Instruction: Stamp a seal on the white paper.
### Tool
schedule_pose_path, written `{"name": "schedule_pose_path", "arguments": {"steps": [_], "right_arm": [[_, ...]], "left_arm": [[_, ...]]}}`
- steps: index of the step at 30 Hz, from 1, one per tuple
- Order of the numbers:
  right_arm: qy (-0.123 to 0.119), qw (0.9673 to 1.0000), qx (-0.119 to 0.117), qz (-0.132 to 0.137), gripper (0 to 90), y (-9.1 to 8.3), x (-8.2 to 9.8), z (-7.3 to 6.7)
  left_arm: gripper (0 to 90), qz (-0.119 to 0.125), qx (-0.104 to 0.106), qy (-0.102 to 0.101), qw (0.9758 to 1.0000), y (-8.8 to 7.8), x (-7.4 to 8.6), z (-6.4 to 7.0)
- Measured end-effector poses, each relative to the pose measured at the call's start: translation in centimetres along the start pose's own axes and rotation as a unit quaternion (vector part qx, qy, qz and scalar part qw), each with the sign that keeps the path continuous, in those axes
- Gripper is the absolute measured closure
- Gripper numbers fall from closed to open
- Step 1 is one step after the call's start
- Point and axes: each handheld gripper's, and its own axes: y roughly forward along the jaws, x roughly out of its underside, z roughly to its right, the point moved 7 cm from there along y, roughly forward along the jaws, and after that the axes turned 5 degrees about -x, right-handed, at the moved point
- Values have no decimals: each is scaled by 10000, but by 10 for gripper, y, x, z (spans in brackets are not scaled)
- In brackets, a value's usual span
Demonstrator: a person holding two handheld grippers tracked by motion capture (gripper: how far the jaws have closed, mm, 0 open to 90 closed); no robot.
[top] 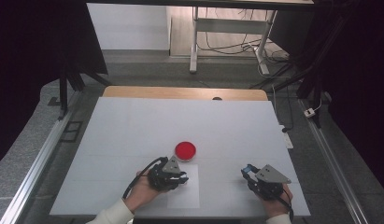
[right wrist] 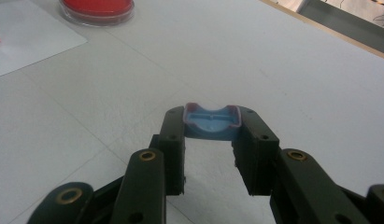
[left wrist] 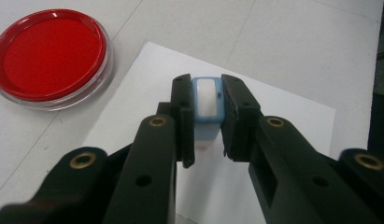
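Observation:
My left gripper [left wrist: 207,116] is shut on a small light-blue stamp [left wrist: 207,105] with a white top, held upright over a white sheet of paper [left wrist: 278,116]. A faint red smudge shows on the paper just under the stamp. A round red ink pad [left wrist: 49,51] in a clear dish lies past the sheet's far left corner. My right gripper [right wrist: 212,127] is shut on a blue cap [right wrist: 212,122] with reddish edges, just above the bare table. In the high view the left gripper [top: 182,179] is at the paper [top: 187,193], below the ink pad [top: 185,150]; the right gripper [top: 249,172] is at the front right.
The white table top [top: 133,126] spreads wide around both hands, with a wooden edge [top: 185,92] at the far side. Metal rails [top: 35,163] run along both sides. Desk legs and cables [top: 227,46] lie on the floor beyond.

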Motion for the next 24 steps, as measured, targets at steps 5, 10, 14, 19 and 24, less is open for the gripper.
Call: {"name": "schedule_pose_path", "arguments": {"steps": [5,10,14,19,24], "right_arm": [[-12,10000,9,-19,648,0,0,0],[-8,10000,10,-18,649,0,0,0],[-8,10000,-1,-10,648,0,0,-1],[-8,10000,2,3,648,0,0,0],[-23,10000,-13,9,648,0,-1,-1]], "left_arm": [[765,-5,-2,-14,10000,0,0,0],[765,-5,-15,-6,10000,0,0,0],[765,22,6,-36,10000,0,1,0],[765,68,-48,-48,10000,0,2,1],[766,81,-52,-46,9999,0,2,1]]}}
